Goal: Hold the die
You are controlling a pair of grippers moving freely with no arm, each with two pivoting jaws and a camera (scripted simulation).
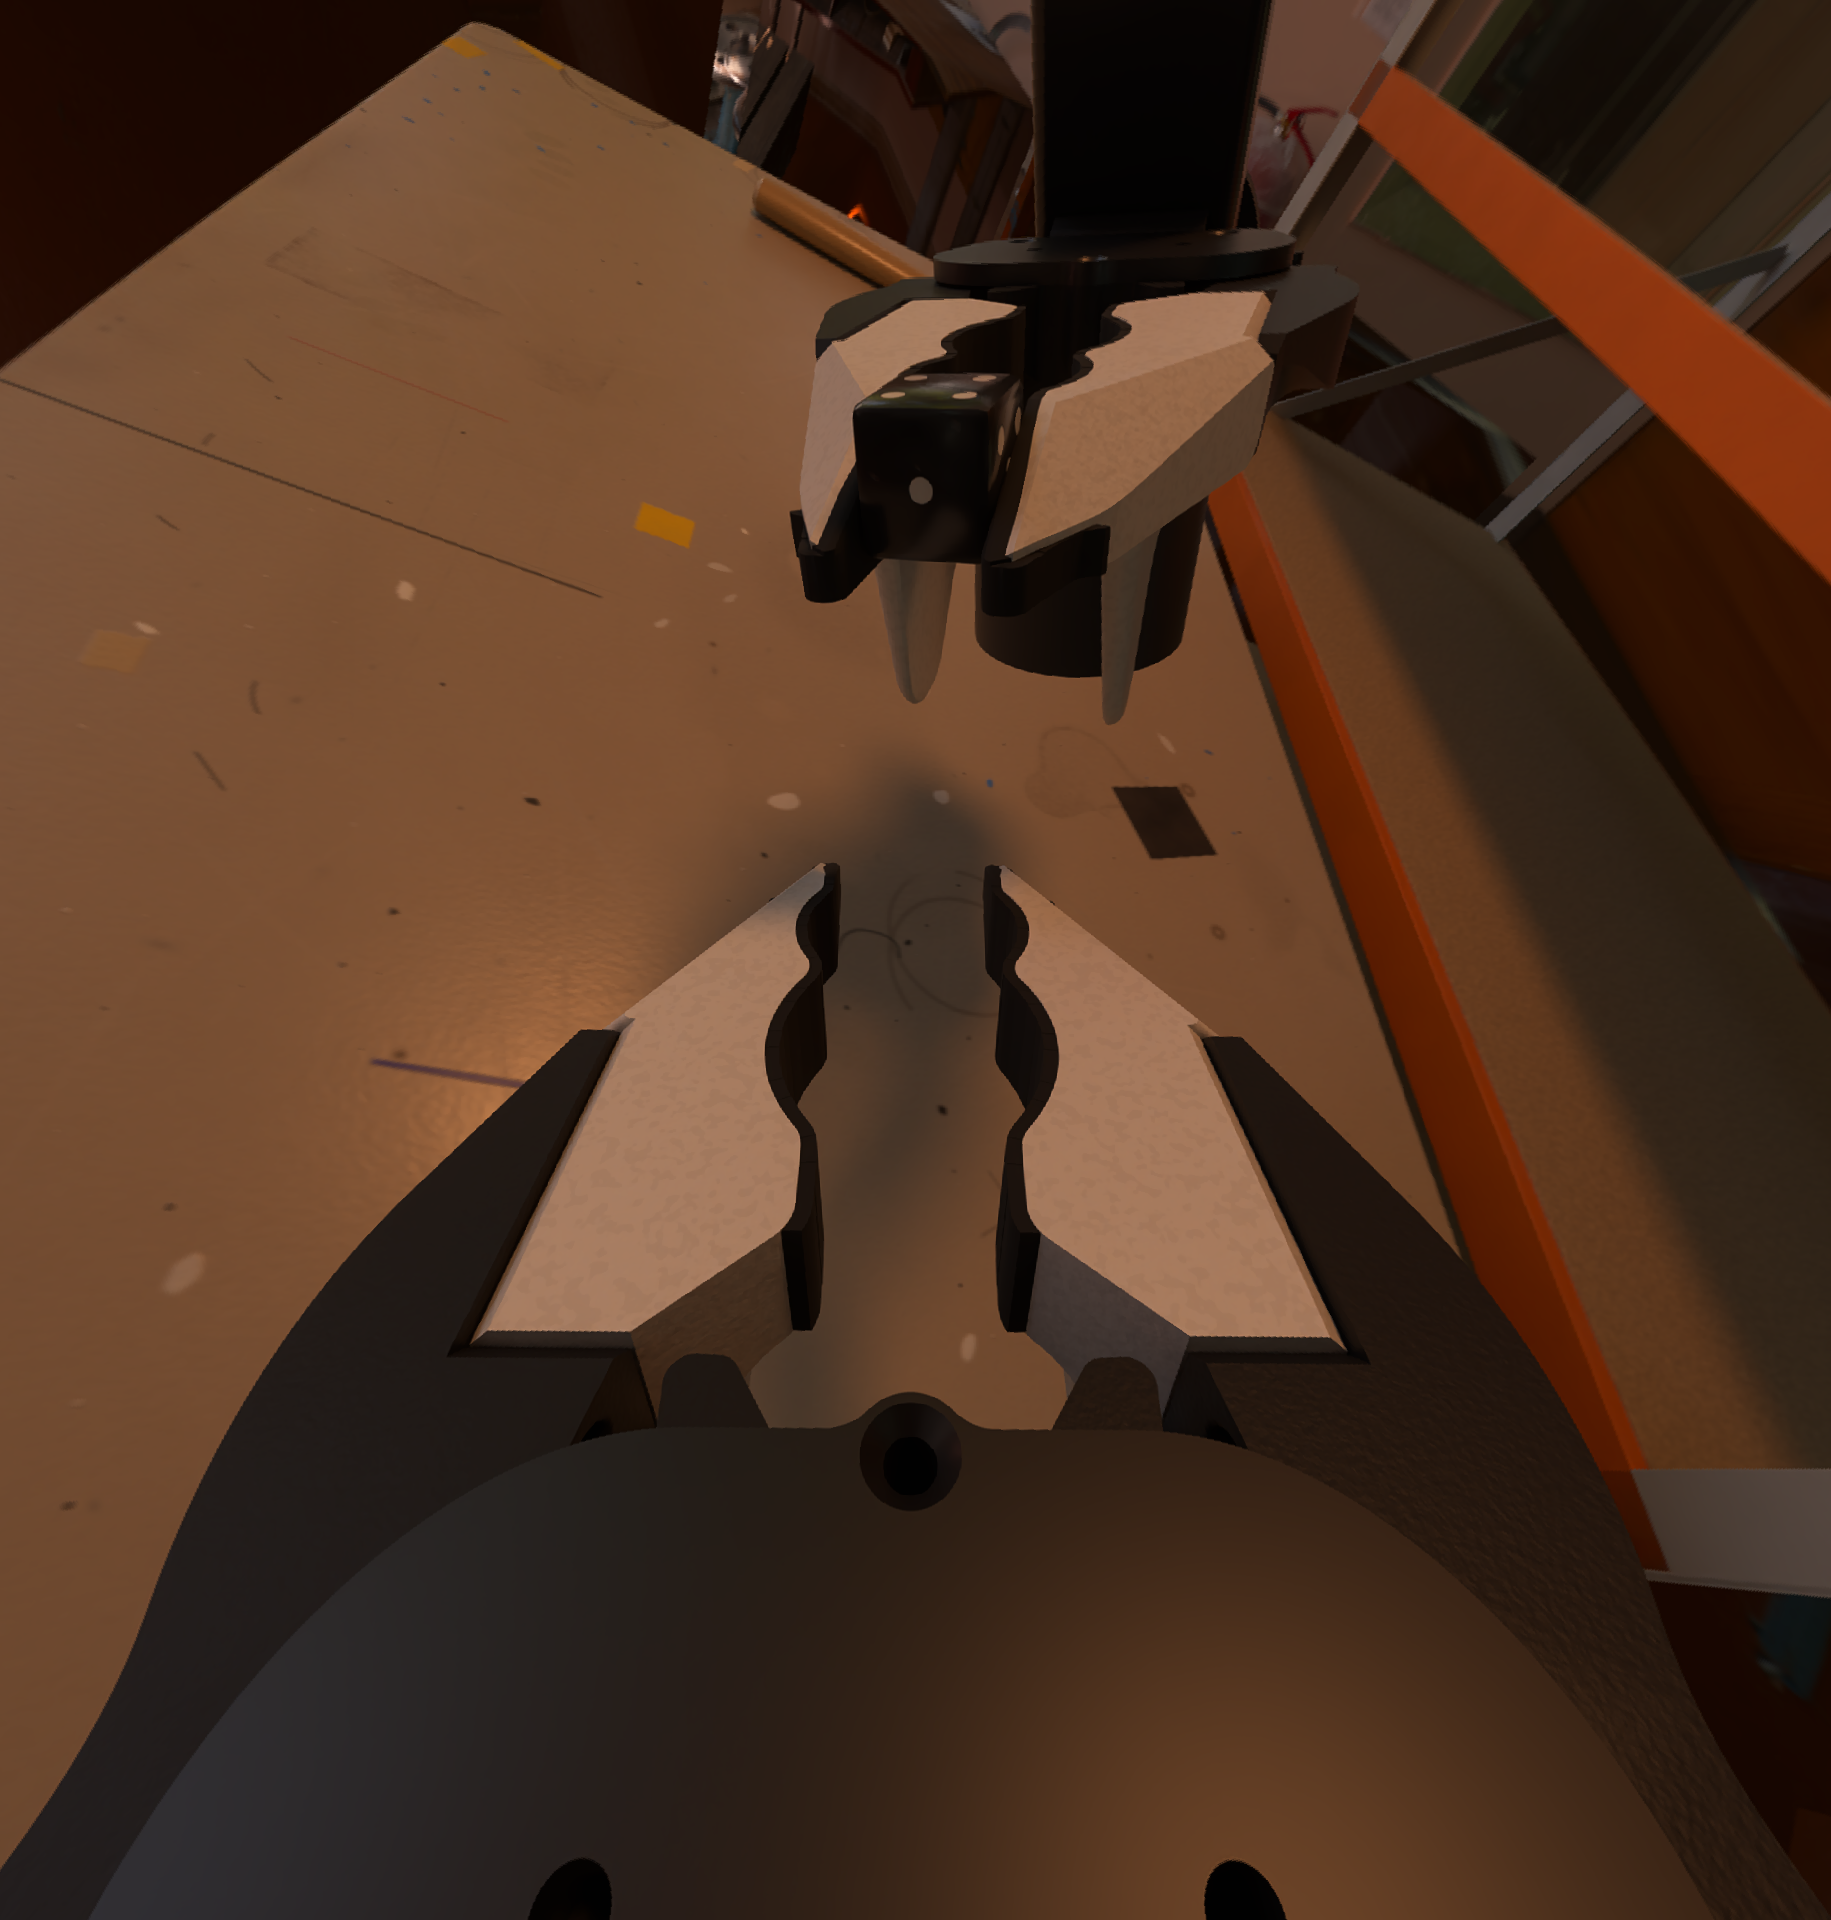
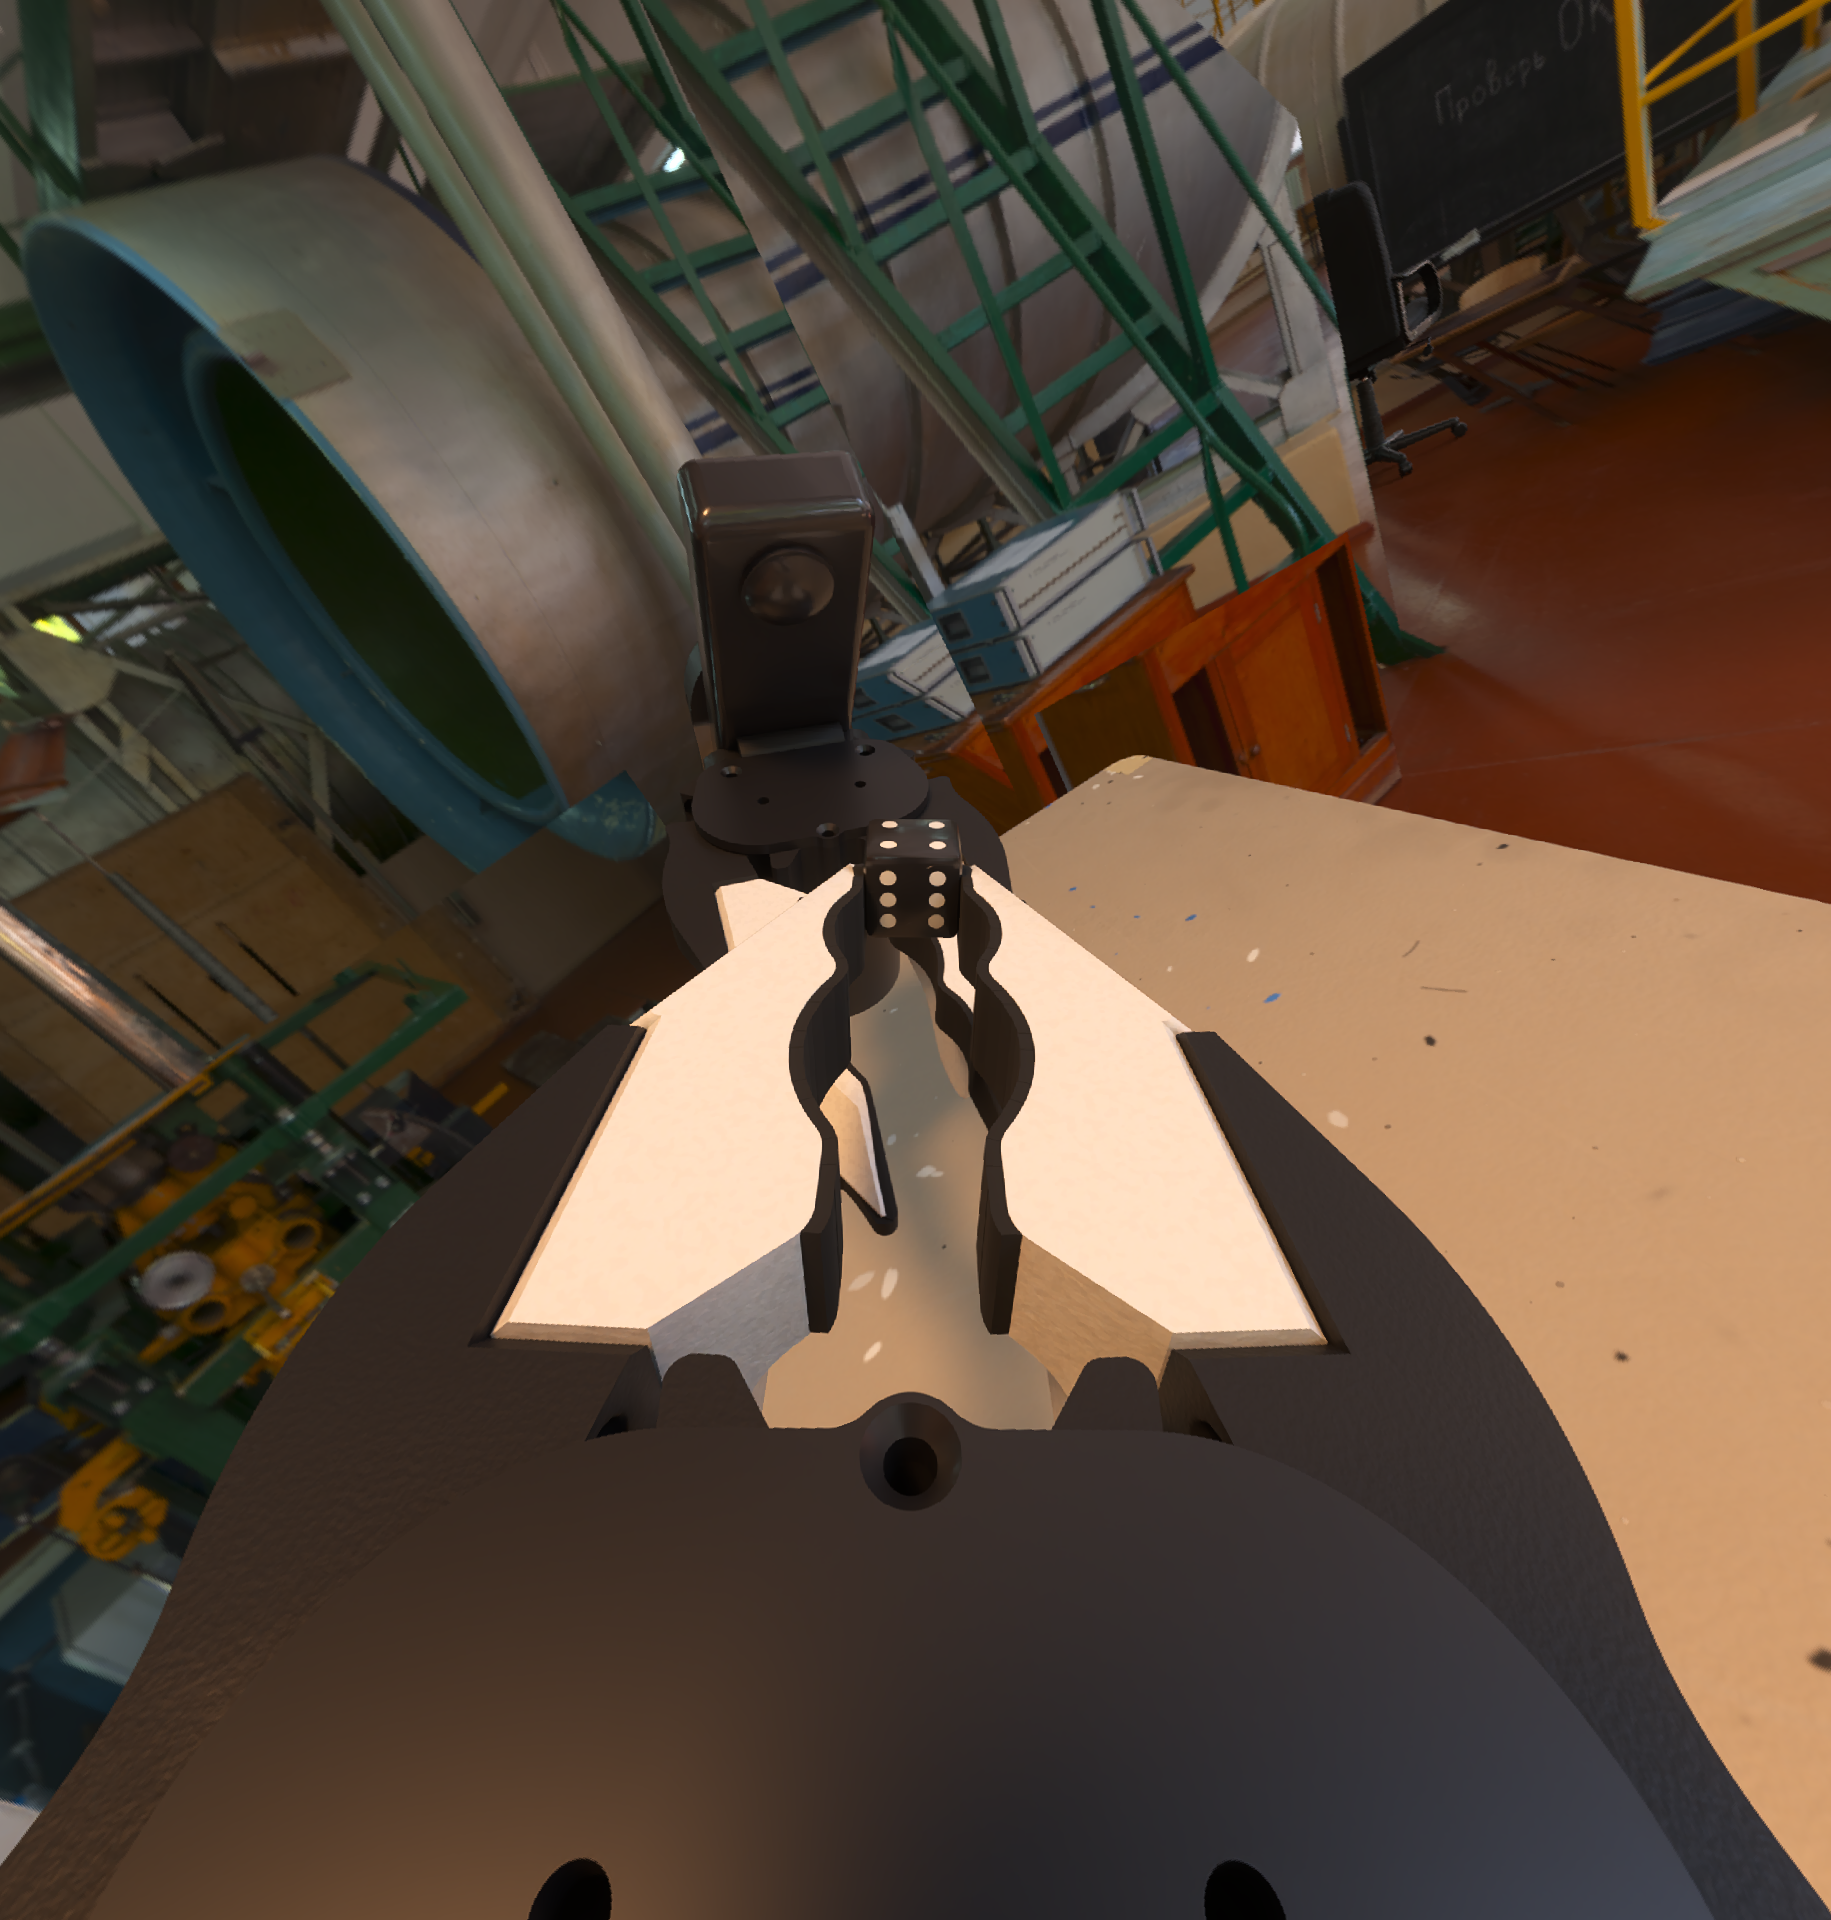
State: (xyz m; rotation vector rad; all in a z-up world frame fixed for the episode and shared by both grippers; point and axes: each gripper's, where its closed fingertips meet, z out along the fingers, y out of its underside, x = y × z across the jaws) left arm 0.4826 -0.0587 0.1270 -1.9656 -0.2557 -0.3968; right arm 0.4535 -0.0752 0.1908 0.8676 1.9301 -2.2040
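Your left gripper (image 1: 911,883) hangs spread and empty over the table (image 1: 371,623). At twelve o'clock, the right gripper (image 1: 926,499) pinches the die (image 1: 926,468) aloft — the holding step, by the look. Just keep that squeeze steady.

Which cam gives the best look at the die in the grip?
Right wrist view: the die sits centred between the right gripper fingertips, well lit, two pip faces clear. Left wrist view shows the same die farther off, dim and partly covered by the fingers, above the table.
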